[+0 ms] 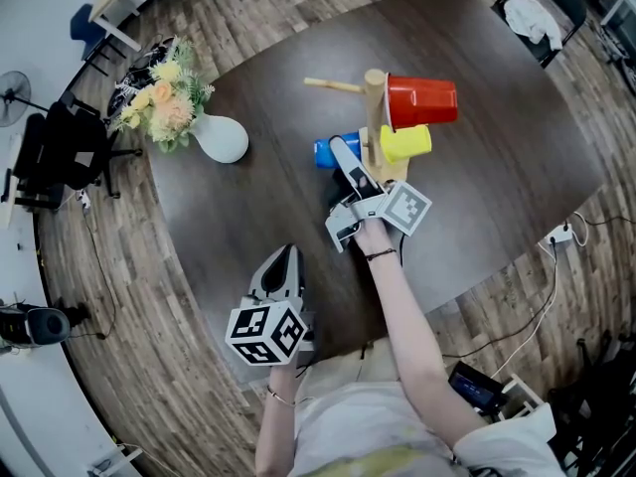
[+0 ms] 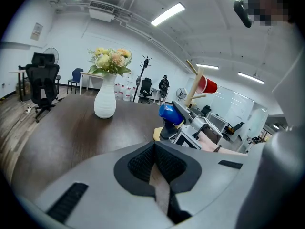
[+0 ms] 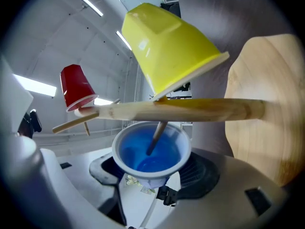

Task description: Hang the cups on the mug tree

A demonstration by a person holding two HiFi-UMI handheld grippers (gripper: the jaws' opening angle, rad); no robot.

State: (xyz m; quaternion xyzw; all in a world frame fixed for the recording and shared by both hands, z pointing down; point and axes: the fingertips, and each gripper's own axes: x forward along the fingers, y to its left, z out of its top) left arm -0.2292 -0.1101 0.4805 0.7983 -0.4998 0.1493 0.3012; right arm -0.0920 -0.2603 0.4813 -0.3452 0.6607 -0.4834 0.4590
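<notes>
The right gripper's (image 1: 345,157) jaws gripped the blue cup (image 3: 151,152), probably light and crushable, near its base, its mouth over a mug tree (image 1: 375,97) peg (image 3: 155,136); the left gripper's (image 2: 159,171) jaws were closed, empty.

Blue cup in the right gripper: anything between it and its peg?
Nothing visible. The tip of the peg is already inside the blue cup; the yellow cup hangs on another peg, apart from it.

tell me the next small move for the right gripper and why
Probably slide the blue cup further onto the peg before letting go. The right gripper grips the cup, and the peg tip sits only partway inside it, so it might slip off if released now.
</notes>
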